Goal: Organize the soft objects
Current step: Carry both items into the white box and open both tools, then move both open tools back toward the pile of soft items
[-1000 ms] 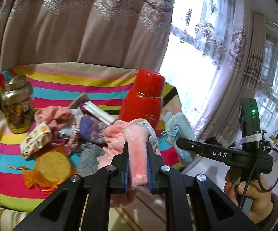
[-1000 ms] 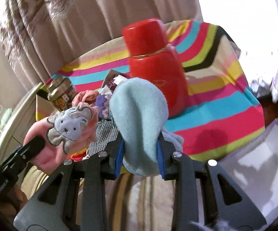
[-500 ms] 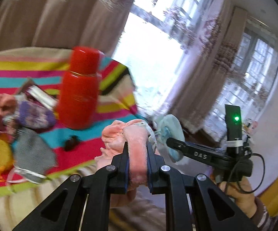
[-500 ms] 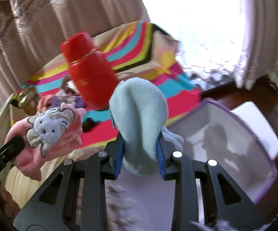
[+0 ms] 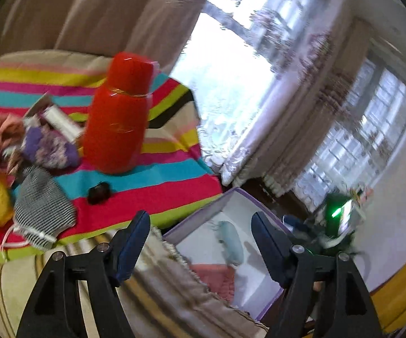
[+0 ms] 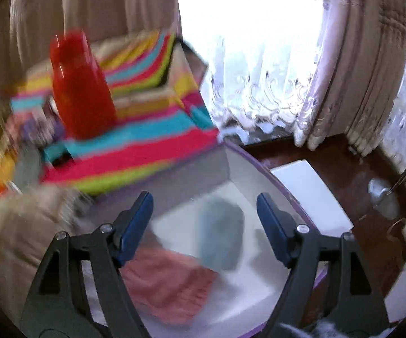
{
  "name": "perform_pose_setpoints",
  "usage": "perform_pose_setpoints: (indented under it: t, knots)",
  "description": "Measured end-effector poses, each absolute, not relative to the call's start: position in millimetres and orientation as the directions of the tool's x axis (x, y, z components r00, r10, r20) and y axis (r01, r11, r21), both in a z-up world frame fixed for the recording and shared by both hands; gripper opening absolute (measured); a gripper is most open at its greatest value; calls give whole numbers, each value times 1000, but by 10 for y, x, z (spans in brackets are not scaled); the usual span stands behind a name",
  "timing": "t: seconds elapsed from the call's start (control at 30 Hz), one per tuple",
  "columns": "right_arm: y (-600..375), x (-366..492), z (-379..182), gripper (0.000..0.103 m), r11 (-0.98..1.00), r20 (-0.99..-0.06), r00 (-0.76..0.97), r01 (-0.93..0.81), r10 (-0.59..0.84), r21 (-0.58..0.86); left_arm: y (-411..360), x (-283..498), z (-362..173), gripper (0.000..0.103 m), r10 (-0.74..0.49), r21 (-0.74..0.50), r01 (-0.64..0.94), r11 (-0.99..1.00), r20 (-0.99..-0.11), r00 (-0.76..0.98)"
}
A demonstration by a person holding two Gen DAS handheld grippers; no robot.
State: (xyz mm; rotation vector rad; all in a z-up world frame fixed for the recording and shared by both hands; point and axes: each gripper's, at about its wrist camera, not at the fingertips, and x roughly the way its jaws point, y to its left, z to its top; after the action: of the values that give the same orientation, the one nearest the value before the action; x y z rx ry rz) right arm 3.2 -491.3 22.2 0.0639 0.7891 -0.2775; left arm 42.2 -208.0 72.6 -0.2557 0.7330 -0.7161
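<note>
Left tool wide open, empty | right tool wide open, empty

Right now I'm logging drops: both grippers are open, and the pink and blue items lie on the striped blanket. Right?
Not quite. Both the left gripper and right gripper are open, but the pink item and blue item lie in the white box, not on the blanket. The right wrist view shows it.
</note>
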Motion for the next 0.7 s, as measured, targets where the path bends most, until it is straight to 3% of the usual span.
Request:
perform_pose_setpoints:
  t: [0.17, 0.27, 0.5, 0.63, 0.7]
  knots:
    - [-5453, 140, -297, 78, 907, -783, 527, 406, -330, -108, -1969, 483, 679, 75, -659, -460, 472, 752, -533, 530]
    - [-5724, 162, -467, 77, 900, -817, 482, 424, -316, -98, -1998, 497, 658, 75, -653, -450, 474, 757, -549, 523]
    - [-5535, 41, -225, 77, 926, -793, 508, 331, -336, -181, -2004, 512, 634, 75, -652, -446, 478, 757, -560, 511]
    - [-5532, 49, -125, 77, 857, -707, 487, 338, -514, -390, -2019, 544, 584, 75, -656, -458, 472, 754, -573, 492]
    - [-5712, 166, -273, 77, 878, -763, 441, 310, -473, -365, -2018, 551, 577, 75, -657, -459, 471, 753, -576, 487]
